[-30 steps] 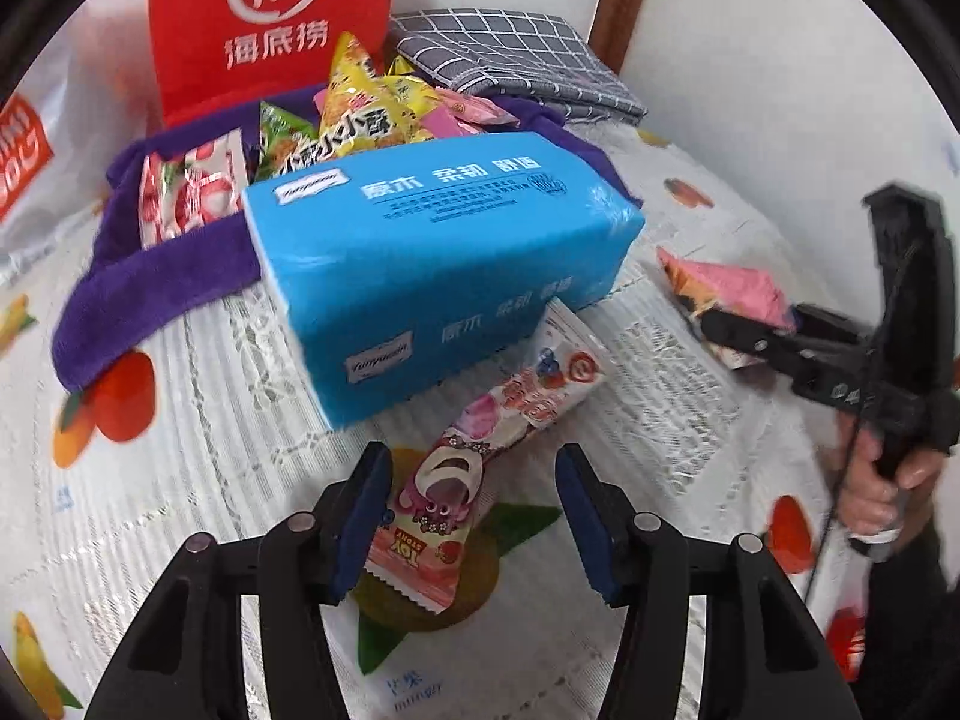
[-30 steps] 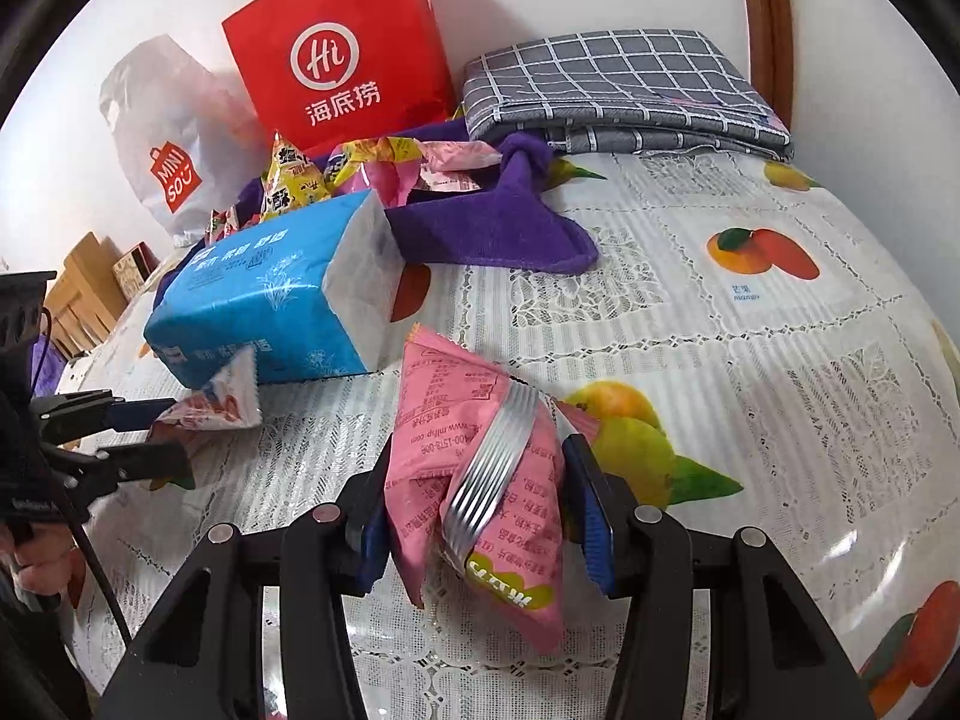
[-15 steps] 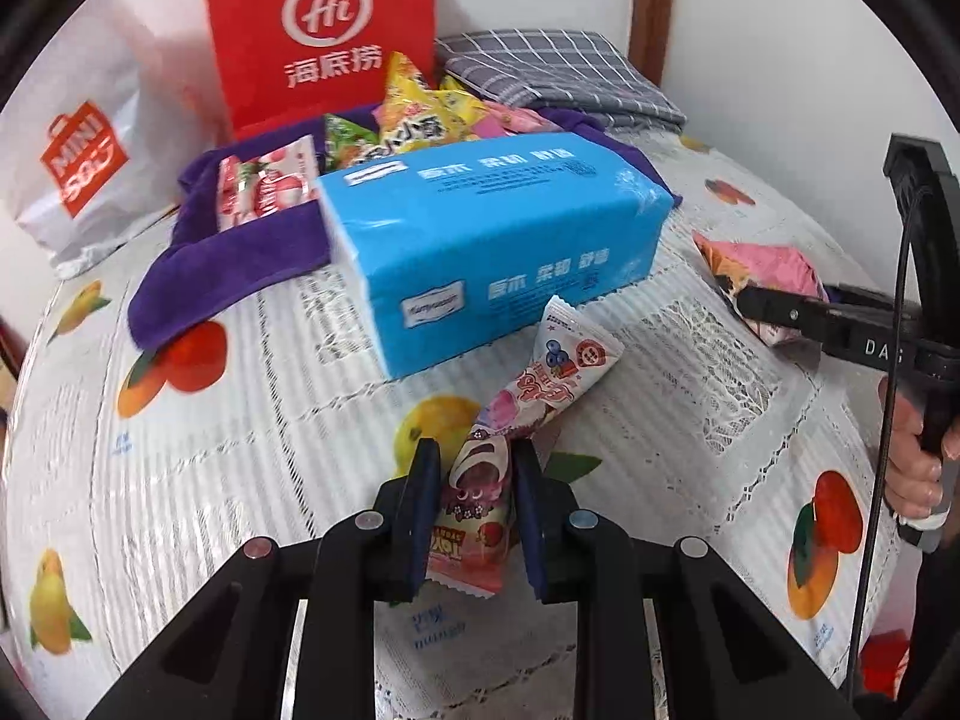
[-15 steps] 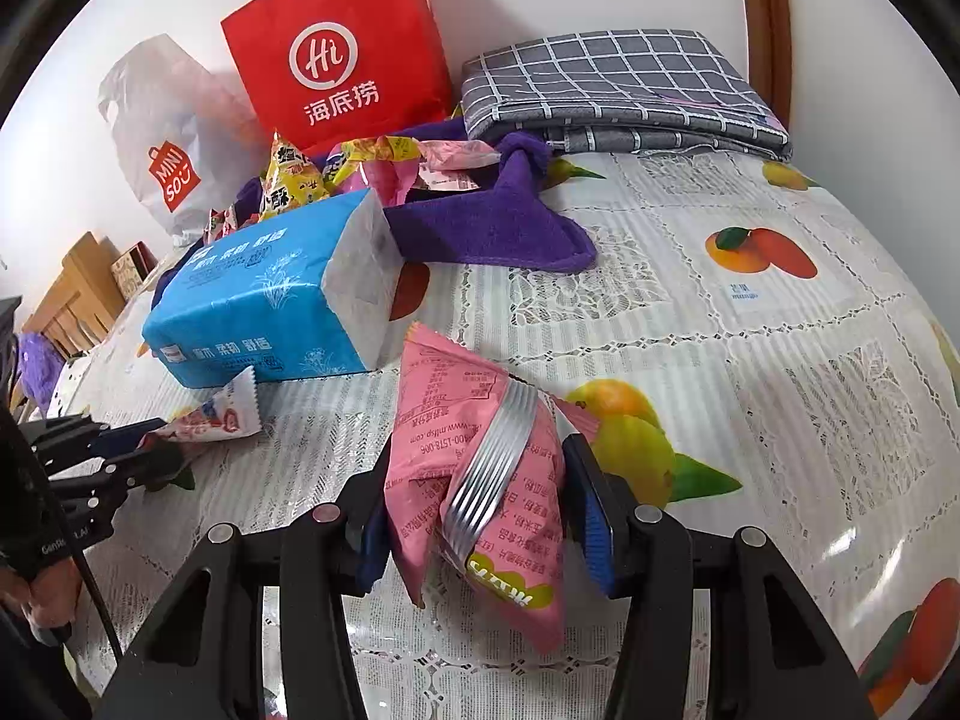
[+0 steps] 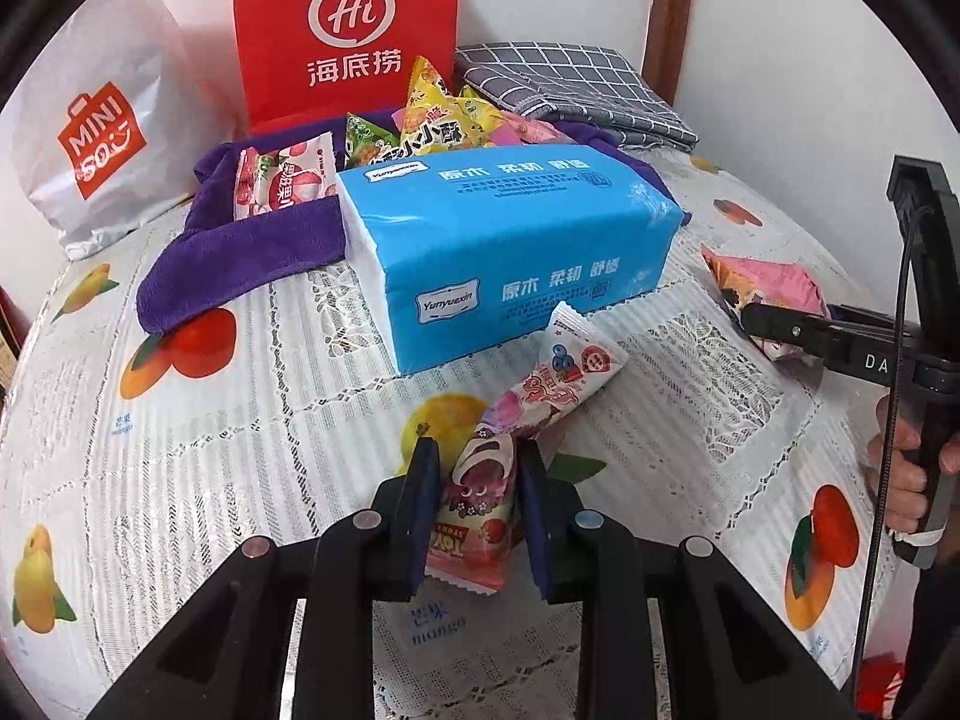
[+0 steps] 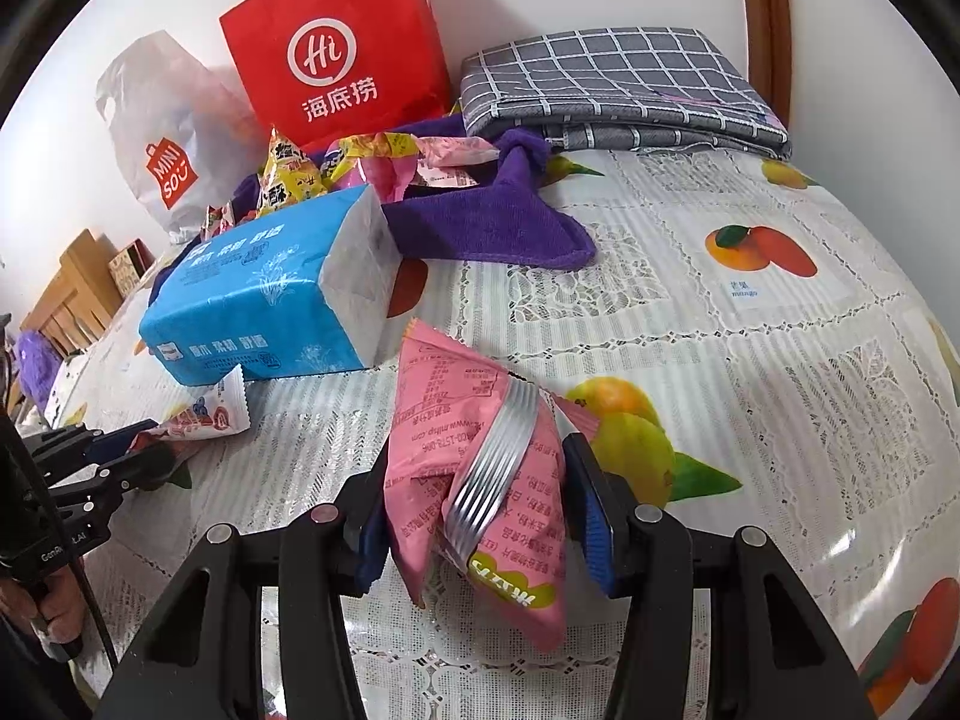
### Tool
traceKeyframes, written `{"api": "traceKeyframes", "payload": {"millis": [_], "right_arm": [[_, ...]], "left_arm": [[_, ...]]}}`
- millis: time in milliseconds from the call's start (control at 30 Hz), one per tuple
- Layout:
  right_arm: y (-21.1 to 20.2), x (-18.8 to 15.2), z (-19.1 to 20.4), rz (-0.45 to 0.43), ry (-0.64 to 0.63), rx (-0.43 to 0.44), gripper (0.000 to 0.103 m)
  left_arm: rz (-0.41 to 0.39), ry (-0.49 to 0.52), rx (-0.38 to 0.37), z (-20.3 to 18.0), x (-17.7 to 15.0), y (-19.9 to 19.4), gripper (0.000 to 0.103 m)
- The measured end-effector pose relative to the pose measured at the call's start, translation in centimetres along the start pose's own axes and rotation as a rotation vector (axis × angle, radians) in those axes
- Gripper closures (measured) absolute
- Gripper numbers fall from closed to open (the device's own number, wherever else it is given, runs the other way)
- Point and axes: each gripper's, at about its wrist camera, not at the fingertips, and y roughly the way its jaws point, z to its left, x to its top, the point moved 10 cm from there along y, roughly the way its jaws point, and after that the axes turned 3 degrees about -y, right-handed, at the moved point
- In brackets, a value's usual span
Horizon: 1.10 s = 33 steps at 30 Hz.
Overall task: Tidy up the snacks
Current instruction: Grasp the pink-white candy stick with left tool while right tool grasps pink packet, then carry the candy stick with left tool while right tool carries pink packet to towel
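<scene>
Since a second ago: left gripper (image 5: 477, 501) closed onto strawberry snack packet (image 5: 528, 420), jaws now easing slightly, packet between them, in front of blue tissue pack (image 5: 510, 252). Right gripper (image 6: 480, 495): clamped on pink snack bag (image 6: 474, 462), beside that pack. Step: pickup. Next: likely carry both to purple cloth (image 5: 240, 252) behind it.

We see the blue tissue pack (image 5: 510, 252) blocking the straight way to the purple towel (image 5: 240, 258) and its snack pile (image 5: 432, 132). Beside the tissue pack, left and right, bare table (image 5: 210, 450) leaves us open passage.
</scene>
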Motion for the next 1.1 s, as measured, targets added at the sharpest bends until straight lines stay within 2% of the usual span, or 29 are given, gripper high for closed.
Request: {"api": "traceKeyframes", "payload": {"millis": [233, 433, 633, 1000, 1100], "right_arm": [[0.0, 0.0, 0.0, -0.002, 0.014, 0.017, 0.052], [0.0, 0.0, 0.2, 0.002, -0.001, -0.005, 0.052], [0.4, -0.2, 1.0, 0.029, -0.095, -0.088, 0.049], [0.4, -0.4, 1.1, 0.038, -0.113, -0.098, 0.047], [0.5, -0.4, 1.2, 0.038, -0.114, -0.098, 0.047]], "left_arm": [[0.000, -0.034, -0.030, 0.5, 0.0, 0.0, 0.077], [-0.002, -0.089, -0.087, 0.9, 0.0, -0.2, 0.077], [0.000, -0.057, -0.047, 0.9, -0.1, -0.1, 0.077], [0.003, -0.029, -0.011, 0.6, -0.1, -0.1, 0.077], [0.002, -0.036, -0.025, 0.6, 0.0, -0.2, 0.078]]}}
